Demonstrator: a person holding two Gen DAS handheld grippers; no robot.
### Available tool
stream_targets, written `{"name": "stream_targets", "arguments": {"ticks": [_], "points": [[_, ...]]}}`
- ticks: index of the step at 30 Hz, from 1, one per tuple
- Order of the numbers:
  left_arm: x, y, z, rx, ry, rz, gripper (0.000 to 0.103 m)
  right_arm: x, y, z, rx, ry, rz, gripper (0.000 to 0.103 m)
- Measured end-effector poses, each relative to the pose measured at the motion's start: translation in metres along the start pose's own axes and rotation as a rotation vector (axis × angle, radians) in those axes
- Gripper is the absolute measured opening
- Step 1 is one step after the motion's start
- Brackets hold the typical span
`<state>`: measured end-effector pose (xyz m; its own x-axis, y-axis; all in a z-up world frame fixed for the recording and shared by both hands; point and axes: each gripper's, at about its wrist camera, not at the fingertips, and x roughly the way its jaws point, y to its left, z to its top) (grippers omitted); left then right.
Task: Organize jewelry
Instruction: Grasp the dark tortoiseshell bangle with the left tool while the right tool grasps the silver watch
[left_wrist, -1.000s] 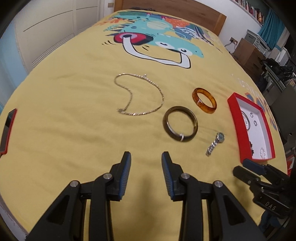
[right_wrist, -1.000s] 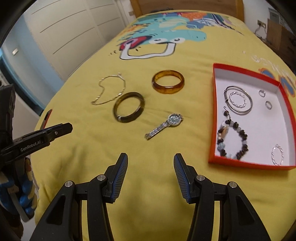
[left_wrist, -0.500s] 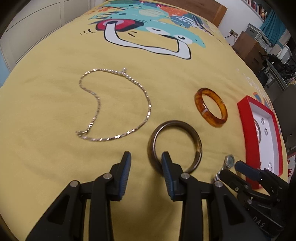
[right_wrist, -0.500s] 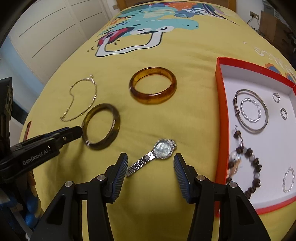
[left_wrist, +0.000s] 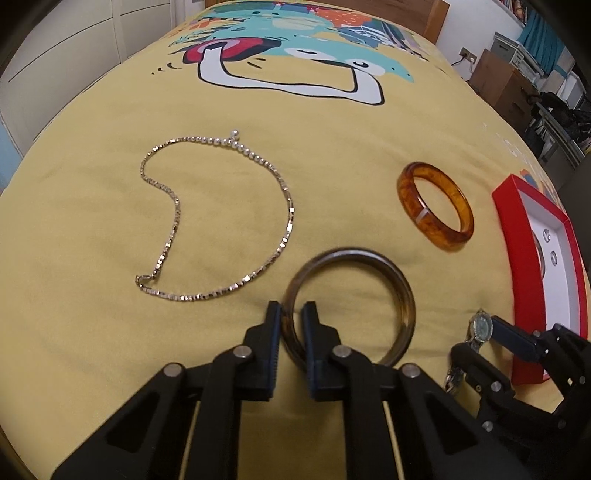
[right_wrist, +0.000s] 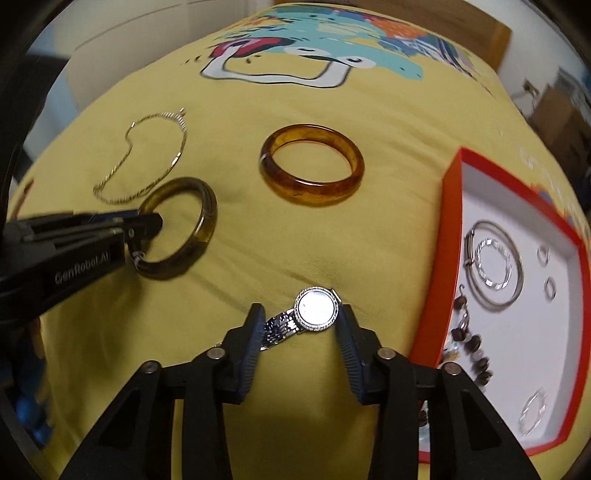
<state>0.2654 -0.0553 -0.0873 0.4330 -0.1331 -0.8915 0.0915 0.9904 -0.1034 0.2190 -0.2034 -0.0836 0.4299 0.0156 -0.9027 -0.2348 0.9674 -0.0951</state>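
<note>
My left gripper (left_wrist: 291, 314) is shut on the near rim of the dark brown bangle (left_wrist: 400, 295), which lies on the yellow bedspread; it also shows in the right wrist view (right_wrist: 147, 225) on that bangle (right_wrist: 205, 218). My right gripper (right_wrist: 300, 317) is open, its fingers on either side of the silver watch (right_wrist: 316, 309); it appears in the left wrist view (left_wrist: 480, 338) at the watch (left_wrist: 481, 328). An amber bangle (left_wrist: 436, 206) (right_wrist: 312, 168) and a silver chain necklace (left_wrist: 221, 221) (right_wrist: 144, 158) lie farther off.
A red box with a white inside (right_wrist: 491, 229) (left_wrist: 524, 229) sits at the right and holds silver hoops (right_wrist: 495, 266), small rings (right_wrist: 546, 271) and a beaded bracelet (right_wrist: 472, 350). A wooden headboard (left_wrist: 413, 11) and furniture (left_wrist: 509, 77) stand beyond the bed.
Both grippers moved forward and down. The left one closed on the dark bangle's rim. The right one came to straddle the watch, still open.
</note>
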Motion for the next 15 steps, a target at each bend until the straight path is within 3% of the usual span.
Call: {"name": "stream_targets", "arguments": {"ticks": [4, 13, 15], "points": [[-0.003, 0.002, -0.003, -0.004, -0.003, -0.002, 0.008, -0.002, 0.006, -0.002, -0.047, -0.014, 0.011, 0.028], [-0.009, 0.006, -0.014, -0.036, -0.013, -0.018, 0.008, -0.013, 0.006, -0.008, -0.072, -0.034, 0.179, 0.024], [-0.013, 0.008, -0.018, -0.038, -0.017, -0.017, 0.008, -0.017, 0.006, -0.007, -0.07, -0.04, 0.216, 0.008]]}}
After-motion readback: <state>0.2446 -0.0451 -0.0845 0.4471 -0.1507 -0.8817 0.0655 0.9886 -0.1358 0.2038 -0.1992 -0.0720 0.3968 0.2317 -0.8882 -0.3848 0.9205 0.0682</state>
